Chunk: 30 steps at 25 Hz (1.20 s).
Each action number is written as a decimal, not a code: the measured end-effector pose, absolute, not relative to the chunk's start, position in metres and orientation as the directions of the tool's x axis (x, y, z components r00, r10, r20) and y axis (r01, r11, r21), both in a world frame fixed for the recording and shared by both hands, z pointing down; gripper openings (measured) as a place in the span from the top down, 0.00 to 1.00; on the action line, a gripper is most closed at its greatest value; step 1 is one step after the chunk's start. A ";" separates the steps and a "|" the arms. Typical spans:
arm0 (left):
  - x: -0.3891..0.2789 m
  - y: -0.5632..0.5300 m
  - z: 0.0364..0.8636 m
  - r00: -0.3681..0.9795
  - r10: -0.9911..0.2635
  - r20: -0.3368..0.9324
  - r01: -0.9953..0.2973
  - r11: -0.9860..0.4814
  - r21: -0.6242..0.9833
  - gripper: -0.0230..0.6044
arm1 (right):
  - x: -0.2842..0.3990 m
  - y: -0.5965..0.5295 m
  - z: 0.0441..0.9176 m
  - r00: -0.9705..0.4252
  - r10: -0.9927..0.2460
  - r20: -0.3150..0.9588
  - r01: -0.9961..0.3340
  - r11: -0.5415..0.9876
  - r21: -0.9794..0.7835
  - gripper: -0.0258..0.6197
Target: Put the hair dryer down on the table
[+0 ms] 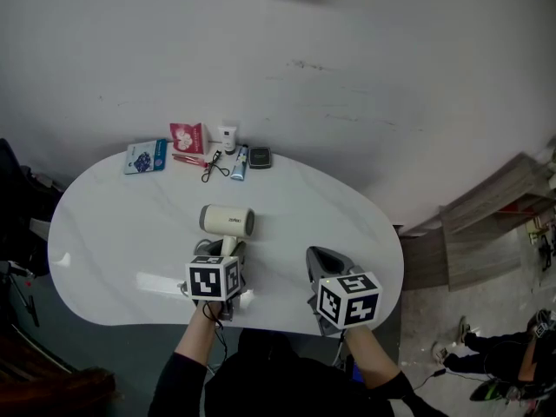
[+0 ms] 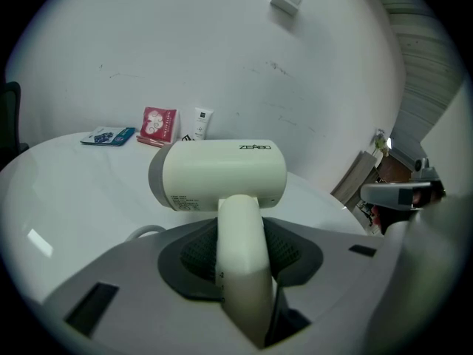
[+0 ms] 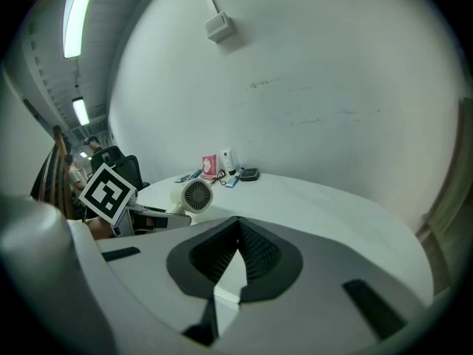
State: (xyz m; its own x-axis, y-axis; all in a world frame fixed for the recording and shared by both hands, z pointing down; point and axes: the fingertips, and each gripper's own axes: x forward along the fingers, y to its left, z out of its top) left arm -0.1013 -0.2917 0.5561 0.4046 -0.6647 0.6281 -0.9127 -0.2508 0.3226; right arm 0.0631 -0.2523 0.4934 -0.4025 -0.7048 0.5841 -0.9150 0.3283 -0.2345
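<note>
Your left gripper (image 1: 230,254) has its jaws clamped on the dryer (image 1: 228,220) by the handle. The barrel lies crosswise, low over the worktop (image 1: 113,233) near its 6 o'clock edge (I can't tell whether it touches). Your right gripper (image 1: 326,263) sits at its 3 o'clock, jaws together, empty. You have yet to rest it and let go.

The hair dryer's (image 2: 218,174) handle end is hidden between the jaws.

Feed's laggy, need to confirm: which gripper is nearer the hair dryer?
Left. The left gripper clamps the handle of the hair dryer; the right gripper, jaws together and empty, hangs apart to its right near the table edge.
</note>
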 end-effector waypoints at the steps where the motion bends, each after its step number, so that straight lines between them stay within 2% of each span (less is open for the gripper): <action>1: -0.101 -0.291 0.559 0.402 -0.662 0.633 -0.914 -0.252 0.317 0.72 | 0.064 -0.252 0.494 -0.401 -0.704 0.586 -0.916 0.327 -0.234 0.96; 30: -0.103 -0.287 0.596 0.369 -0.578 0.728 -0.928 -0.278 0.250 0.72 | 0.045 -0.256 0.512 -0.399 -0.669 0.628 -0.915 0.338 -0.221 0.96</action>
